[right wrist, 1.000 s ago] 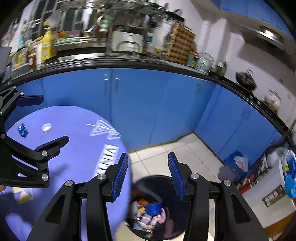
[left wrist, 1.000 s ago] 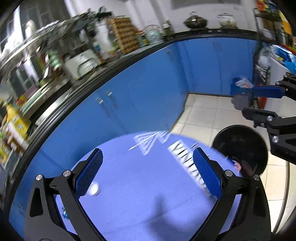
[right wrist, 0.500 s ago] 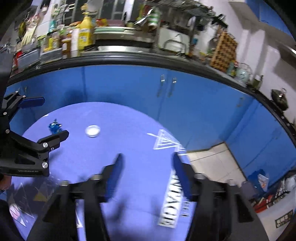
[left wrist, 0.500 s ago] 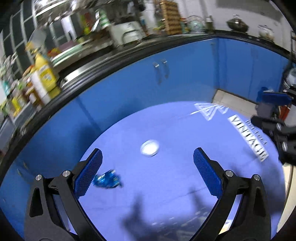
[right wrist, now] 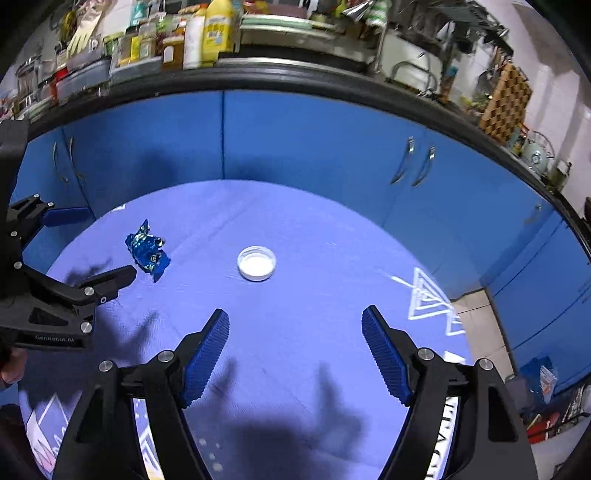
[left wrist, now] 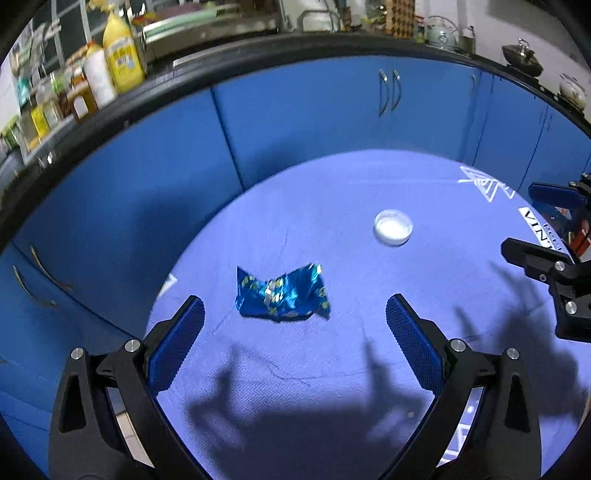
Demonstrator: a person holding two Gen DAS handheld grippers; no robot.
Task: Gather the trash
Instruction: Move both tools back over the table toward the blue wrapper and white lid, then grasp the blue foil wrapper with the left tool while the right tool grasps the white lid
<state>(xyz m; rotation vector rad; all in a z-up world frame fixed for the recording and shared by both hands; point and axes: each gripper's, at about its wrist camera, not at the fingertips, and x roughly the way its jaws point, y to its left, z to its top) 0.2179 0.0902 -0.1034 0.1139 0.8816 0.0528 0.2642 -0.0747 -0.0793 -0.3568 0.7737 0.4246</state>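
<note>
A crumpled shiny blue wrapper [left wrist: 282, 291] lies on the round blue tablecloth [left wrist: 332, 369]; it also shows in the right wrist view [right wrist: 147, 251]. A small white round lid [left wrist: 393, 227] lies further right, also in the right wrist view [right wrist: 256, 263]. My left gripper [left wrist: 293, 339] is open and empty, just short of the wrapper, which lies ahead between the fingers. My right gripper [right wrist: 295, 350] is open and empty, a little short of the lid. Each gripper shows at the edge of the other's view.
Blue cabinets [left wrist: 295, 110] under a black counter edge curve behind the table. Bottles and jars [right wrist: 207, 33] stand on the counter. Tiled floor [right wrist: 476, 321] and clutter lie to the right of the table.
Both grippers swung left from the black bin on the floor to over the table. The right gripper opened wider. The wrapper and lid now lie close in front of them.
</note>
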